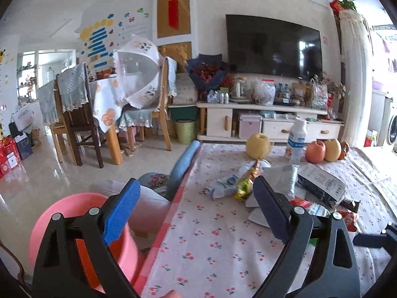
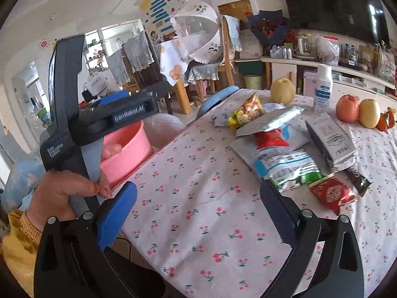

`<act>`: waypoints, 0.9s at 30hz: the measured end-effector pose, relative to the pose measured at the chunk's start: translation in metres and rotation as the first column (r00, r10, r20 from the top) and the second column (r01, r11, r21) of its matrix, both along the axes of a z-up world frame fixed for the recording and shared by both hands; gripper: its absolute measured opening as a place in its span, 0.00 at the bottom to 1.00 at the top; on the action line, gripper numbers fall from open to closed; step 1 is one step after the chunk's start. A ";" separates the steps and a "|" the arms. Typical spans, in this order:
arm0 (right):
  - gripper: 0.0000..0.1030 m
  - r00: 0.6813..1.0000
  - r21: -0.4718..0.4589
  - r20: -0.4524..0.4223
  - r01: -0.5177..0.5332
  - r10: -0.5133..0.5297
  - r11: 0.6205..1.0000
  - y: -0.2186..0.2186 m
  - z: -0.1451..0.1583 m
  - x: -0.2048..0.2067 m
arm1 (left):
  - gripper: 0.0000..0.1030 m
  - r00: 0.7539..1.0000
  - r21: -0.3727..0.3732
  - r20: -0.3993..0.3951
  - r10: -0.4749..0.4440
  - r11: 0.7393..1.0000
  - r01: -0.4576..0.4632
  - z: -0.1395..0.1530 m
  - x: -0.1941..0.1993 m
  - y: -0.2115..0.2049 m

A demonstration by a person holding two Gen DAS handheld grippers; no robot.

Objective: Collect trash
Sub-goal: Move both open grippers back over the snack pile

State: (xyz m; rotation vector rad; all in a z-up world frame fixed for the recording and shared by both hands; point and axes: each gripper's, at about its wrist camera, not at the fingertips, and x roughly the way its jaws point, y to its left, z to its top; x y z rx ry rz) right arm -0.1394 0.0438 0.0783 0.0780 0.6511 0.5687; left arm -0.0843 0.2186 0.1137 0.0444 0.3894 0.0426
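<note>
One big table (image 2: 198, 223) is seen in both views, covered by a white cloth with little red cherries on it. A pink bucket (image 2: 129, 146) is held just beside the table's left edge, lower than the tabletop. The left gripper (image 1: 196, 213) is seen with its jaws spread wide apart, and nothing is held between them; one blue finger is over the bucket and the other is over the cloth. The right gripper (image 2: 198, 213) is also opened wide above the cloth, and nothing is held in it. A person's hand (image 2: 62, 193) is wrapped around the handle of the left gripper in the right wrist view. Many pieces of trash are piled together on the far right part of the table. A grey-and-white box (image 2: 332, 139) is lying flat there, with a blue-and-white wrapper (image 2: 285, 164) next to it. A red snack bag (image 2: 332, 193) is lying nearest to the right gripper, and a yellow-and-red bag (image 2: 245, 111) is lying farther back. A white bottle (image 2: 322, 89) is stood upright behind the pile. A yellow pear (image 2: 282, 90), a red apple (image 2: 347, 109) and another yellow fruit (image 2: 369, 113) are set near it.
</note>
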 end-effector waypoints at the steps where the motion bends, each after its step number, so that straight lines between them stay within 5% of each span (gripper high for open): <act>1: 0.95 1.000 0.006 -0.002 0.006 -0.006 1.000 -0.004 0.001 0.001 | 0.90 1.000 0.004 -0.008 -0.005 1.000 0.005 -0.001 0.002 -0.004; 16: 0.95 0.986 0.076 -0.037 0.164 -0.162 0.984 -0.092 0.022 0.026 | 0.90 0.981 0.024 -0.147 -0.128 0.991 0.133 -0.021 0.025 -0.063; 27: 0.95 0.947 0.137 -0.093 0.318 -0.307 0.938 -0.186 0.022 0.056 | 0.90 0.917 0.019 -0.235 -0.323 0.941 0.337 -0.040 0.029 -0.113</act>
